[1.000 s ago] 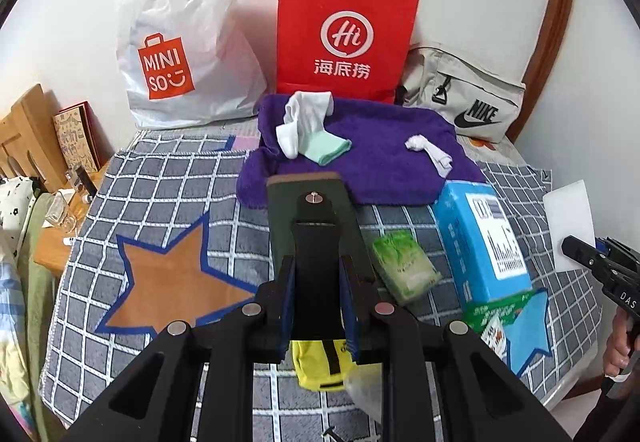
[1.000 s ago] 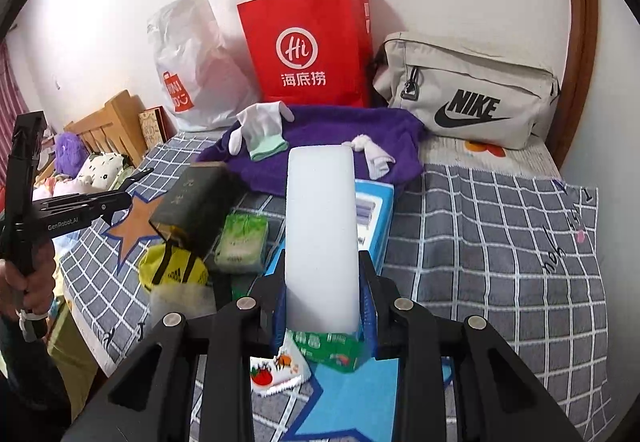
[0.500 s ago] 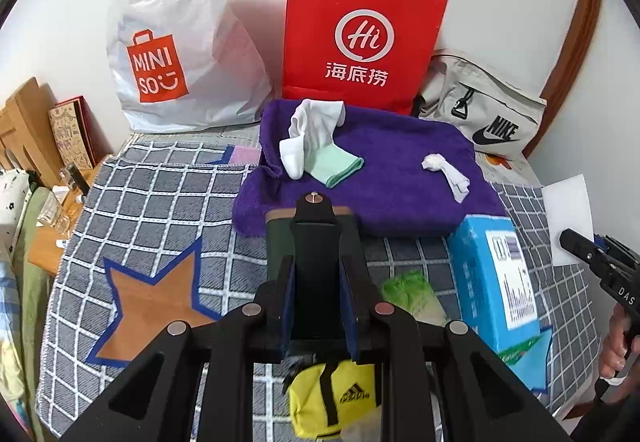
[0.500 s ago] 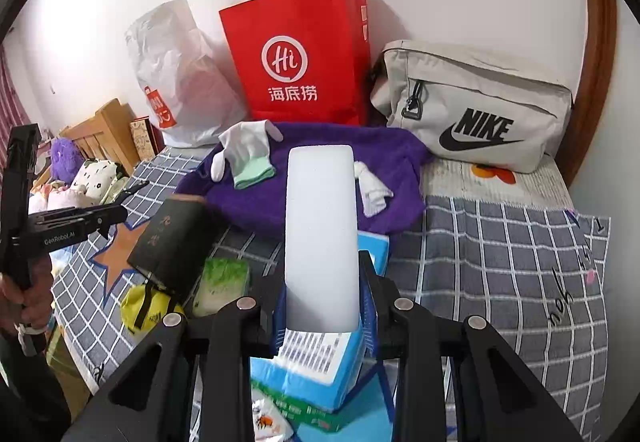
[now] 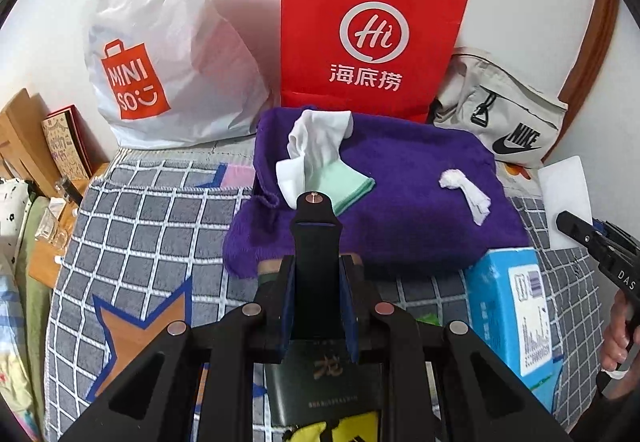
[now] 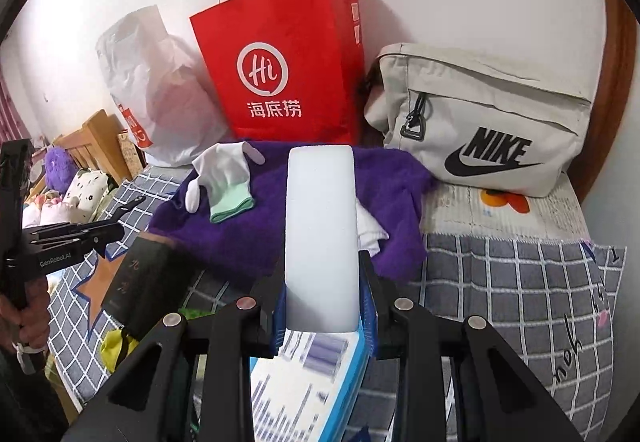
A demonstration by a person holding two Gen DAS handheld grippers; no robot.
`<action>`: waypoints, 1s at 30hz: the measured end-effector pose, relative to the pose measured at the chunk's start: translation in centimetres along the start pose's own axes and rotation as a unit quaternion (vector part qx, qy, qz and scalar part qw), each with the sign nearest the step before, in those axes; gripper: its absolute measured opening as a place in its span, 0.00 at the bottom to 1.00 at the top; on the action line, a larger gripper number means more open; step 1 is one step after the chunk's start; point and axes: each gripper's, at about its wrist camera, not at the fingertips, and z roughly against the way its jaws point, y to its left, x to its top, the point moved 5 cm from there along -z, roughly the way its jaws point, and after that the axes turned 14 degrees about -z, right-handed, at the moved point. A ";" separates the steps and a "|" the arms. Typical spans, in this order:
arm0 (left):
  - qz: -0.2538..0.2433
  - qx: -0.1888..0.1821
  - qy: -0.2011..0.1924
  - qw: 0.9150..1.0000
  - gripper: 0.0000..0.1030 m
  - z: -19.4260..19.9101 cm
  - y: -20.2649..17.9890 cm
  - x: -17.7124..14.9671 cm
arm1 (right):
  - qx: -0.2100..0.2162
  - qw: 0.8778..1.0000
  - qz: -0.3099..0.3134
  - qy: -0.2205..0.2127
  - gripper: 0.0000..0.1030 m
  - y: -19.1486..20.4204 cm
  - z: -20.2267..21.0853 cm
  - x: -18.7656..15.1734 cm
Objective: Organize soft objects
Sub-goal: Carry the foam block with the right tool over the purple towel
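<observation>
1. Two grippers, both loaded: left gripper has jaws clamped on a dark green box; right gripper has jaws clamped on a white foam block.
2. Soft things lie on the purple towel on the bed: white glove with mint cuff to the left, small white sock to the right.
3. Likely step: carrying held items toward the towel; drop spot unclear.
4. Do it well: keep the block level and clear of the blue box, set down beside the glove and not on it, then open.
</observation>
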 end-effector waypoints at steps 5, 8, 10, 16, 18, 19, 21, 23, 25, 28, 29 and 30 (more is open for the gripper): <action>0.004 0.006 0.003 1.000 0.19 -1.3 0.5 1.1 | 0.000 1.000 0.004 0.010 0.29 0.0 -2.0 1.1; 0.004 0.007 0.004 1.000 0.19 -2.1 0.9 1.8 | -0.001 1.000 0.007 0.014 0.29 0.1 -3.2 1.7; 0.004 0.010 0.005 1.000 0.19 -2.7 1.0 2.2 | 0.000 1.000 0.010 0.015 0.29 0.2 -3.7 1.9; -0.003 0.015 0.016 1.000 0.19 -4.5 1.4 3.1 | -0.001 1.000 0.019 0.021 0.29 0.2 -5.7 2.6; -0.004 0.014 0.018 1.000 0.19 -5.0 1.5 3.3 | -0.003 1.000 0.018 0.024 0.29 0.1 -6.2 2.9; -0.004 0.012 0.018 1.000 0.19 -5.2 1.5 3.4 | -0.003 1.000 0.018 0.025 0.29 0.1 -6.5 3.0; -0.003 0.014 0.020 1.000 0.19 -5.7 1.7 3.7 | -0.002 0.999 0.016 0.029 0.29 0.1 -7.1 3.2; -0.004 0.020 0.023 1.000 0.19 -6.3 1.7 3.9 | -0.003 0.999 0.017 0.035 0.29 0.0 -7.6 3.2; -0.006 0.023 0.028 0.999 0.19 -6.9 1.8 4.1 | -0.005 0.999 0.018 0.040 0.30 0.0 -8.2 3.2; -0.006 0.020 0.034 0.999 0.19 -7.6 1.7 4.2 | -0.004 0.999 0.017 0.049 0.30 -0.1 -9.1 3.2; -0.007 0.021 0.037 0.999 0.19 -7.9 1.7 4.3 | -0.004 0.998 0.017 0.053 0.30 -0.1 -9.5 3.2; -0.008 0.022 0.040 0.999 0.19 -8.2 1.7 4.3 | -0.004 0.998 0.017 0.057 0.30 -0.1 -9.8 3.2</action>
